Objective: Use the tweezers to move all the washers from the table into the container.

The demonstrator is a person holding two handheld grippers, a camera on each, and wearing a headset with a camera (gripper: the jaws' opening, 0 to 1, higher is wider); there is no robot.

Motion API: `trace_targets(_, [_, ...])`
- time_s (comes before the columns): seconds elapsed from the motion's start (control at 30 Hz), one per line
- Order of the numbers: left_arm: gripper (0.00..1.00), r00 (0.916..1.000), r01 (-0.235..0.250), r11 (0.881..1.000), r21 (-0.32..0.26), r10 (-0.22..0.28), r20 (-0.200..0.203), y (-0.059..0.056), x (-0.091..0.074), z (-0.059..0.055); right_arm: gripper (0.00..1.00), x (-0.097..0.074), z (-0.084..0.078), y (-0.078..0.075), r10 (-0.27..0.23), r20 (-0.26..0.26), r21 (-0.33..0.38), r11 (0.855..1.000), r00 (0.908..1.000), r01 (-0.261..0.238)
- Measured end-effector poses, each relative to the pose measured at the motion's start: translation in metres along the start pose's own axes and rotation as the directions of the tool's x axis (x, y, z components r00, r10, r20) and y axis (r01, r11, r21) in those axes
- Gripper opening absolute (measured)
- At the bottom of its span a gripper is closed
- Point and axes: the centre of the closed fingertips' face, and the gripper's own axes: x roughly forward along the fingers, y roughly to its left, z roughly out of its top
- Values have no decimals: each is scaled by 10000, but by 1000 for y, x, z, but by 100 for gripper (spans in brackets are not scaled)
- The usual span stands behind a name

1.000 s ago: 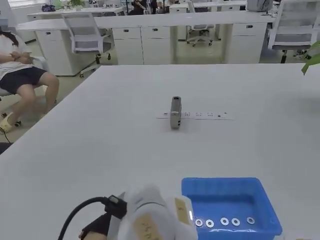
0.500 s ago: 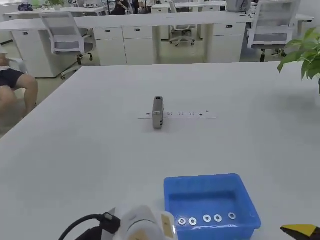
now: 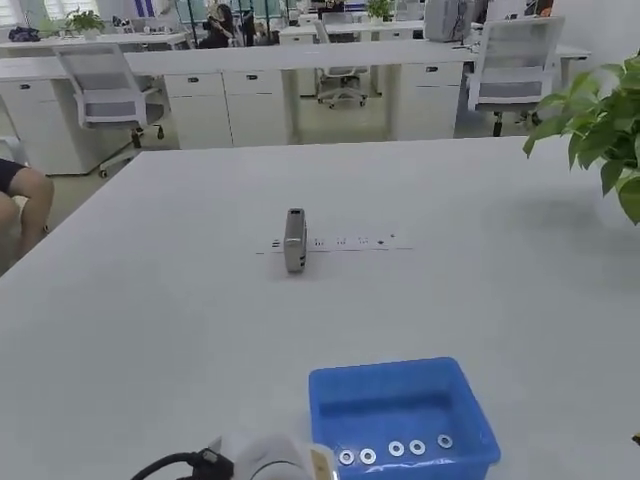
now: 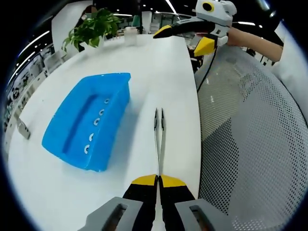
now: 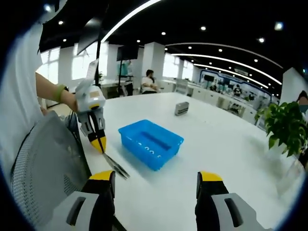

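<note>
White table [image 3: 200, 330]: blue container [image 3: 385, 368] holds five washers [image 3: 397, 449]. Left gripper [image 4: 158, 179] clamps tweezers [image 4: 159, 139]; right gripper [image 5: 156, 180] gapes empty. Tweezers could swivel in that narrow pinch.

Left gripper [image 5: 100, 142] holds tweezers [image 5: 116, 167] (beside blue container [image 5: 150, 136]).

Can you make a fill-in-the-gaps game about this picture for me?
The container holding the washers is coloured ____.
The number of washers inside it is ____.
The left gripper is shut on the ____.
The jaws of the right gripper stand ____.
Missing words: blue; five; tweezers; open.
</note>
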Motion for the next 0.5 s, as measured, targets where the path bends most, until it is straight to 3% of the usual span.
trace_targets(0.07, [0, 9998, -49, 9997, -253, 54, 187, -2, -3, 2, 66, -4, 0, -10, -320, -148, -557, 9980, 9994, 311])
trace_targets(0.17, [0, 9960, -294, 9968, -745, 355, 822, -3, -13, 10, 68, -10, -2, -19, -423, -87, -617, 9972, 9991, 417])
trace_targets(0.2, [0, 9909, -475, 9934, -1047, 601, 1201, -2, -19, 15, 69, -11, 1, -21, -406, 199, -462, 9981, 9990, 414])
trace_targets(0.23, [4, 9843, -592, 9889, -1363, 806, 1571, -2, -25, 20, 71, -14, 8, -24, -393, 835, -4, 9992, 9957, 394])
trace_targets(0.27, [10, 9746, -734, 9829, -1691, 1066, 1969, 0, -31, 25, 72, -16, 11, -27, -475, 1120, 398, 9983, 9926, 433])
trace_targets(0.3, [15, 9591, -897, 9724, -2156, 1427, 2444, 3, -38, 31, 73, -19, 15, -34, -747, 1558, 979, 9934, 9850, 598])
trace_targets(0.33, [19, 9326, -968, 9556, -2784, 1847, 3100, 5, -49, 40, 75, -21, 17, -38, -895, 1828, 1294, 9894, 9791, 662])
trace_targets(0.37, [25, 9135, -1021, 9450, -3109, 2127, 3467, 7, -56, 44, 75, -23, 18, -43, -1140, 2153, 1723, 9820, 9699, 772])
trace_targets(0.4, [29, 8772, -1235, 9220, -3669, 2743, 3941, 12, -68, 50, 76, -24, 18, -46, -1323, 2237, 1957, 9767, 9656, 884])
trace_targets(0.43, [33, 8503, -1369, 9069, -3985, 3140, 4225, 15, -77, 53, 76, -25, 16, -49, -1507, 2180, 2096, 9722, 9642, 1046])
trace_targets(0.47, [38, 8105, -1561, 8882, -4321, 3652, 4579, 18, -88, 58, 76, -25, 13, -50, -1534, 2048, 1972, 9739, 9667, 1127])
trace_targets(0.5, [42, 7823, -1690, 8718, -4599, 4025, 4755, 21, -96, 60, 76, -25, 12, -51, -1585, 1963, 1923, 9739, 9677, 1205])
